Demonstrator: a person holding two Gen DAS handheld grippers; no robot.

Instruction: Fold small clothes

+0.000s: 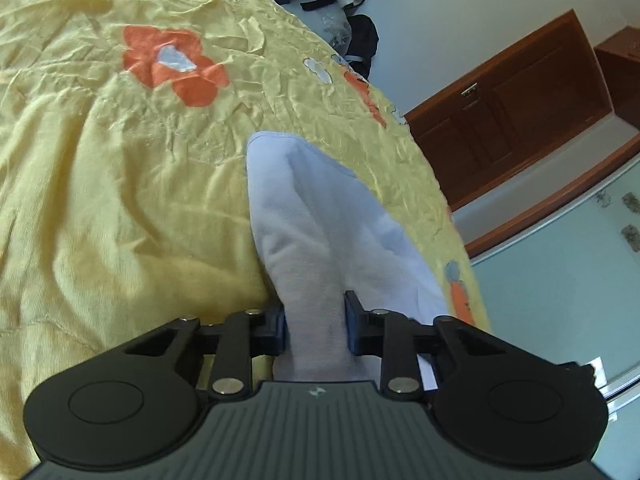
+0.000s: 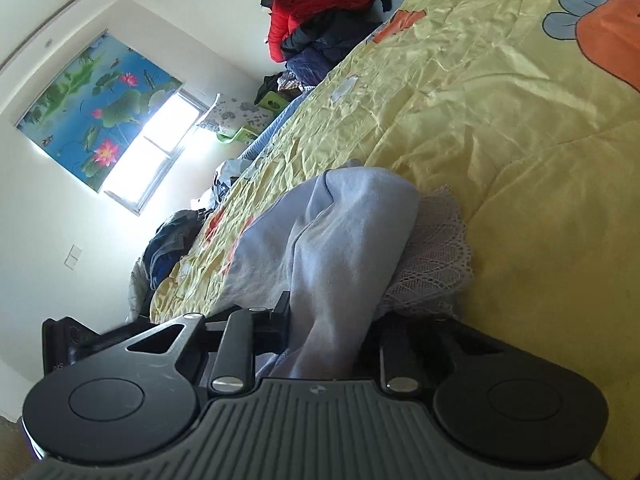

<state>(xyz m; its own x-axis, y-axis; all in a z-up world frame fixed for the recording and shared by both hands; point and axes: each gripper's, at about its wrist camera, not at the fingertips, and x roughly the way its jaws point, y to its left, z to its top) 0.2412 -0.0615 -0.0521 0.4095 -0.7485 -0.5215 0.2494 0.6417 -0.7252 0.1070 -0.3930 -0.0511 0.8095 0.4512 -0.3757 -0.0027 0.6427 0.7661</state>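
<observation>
Bright window [image 2: 160, 148], pale walls [image 2: 168, 12], wooden door [image 1: 516, 108]

Black gripper [image 1: 315, 330] linkages, silver screws, ribbed grey housing.

Yellow floral bedspread [image 1: 120, 200], wooden door [image 1: 520, 112]

Location: a bedroom in a home; the work surface is a bed covered by a crumpled yellow bedspread [image 1: 120, 184] printed with orange flowers; loose clothes [image 2: 320, 12] are heaped along its far edge, including a red garment; a window [image 2: 156, 152] admits daylight beneath a roller blind [image 2: 96, 104] printed with lotus flowers; a brown wooden door [image 1: 512, 104] is set in a pale wall; a light switch [image 2: 74, 257] is mounted on the wall.
</observation>
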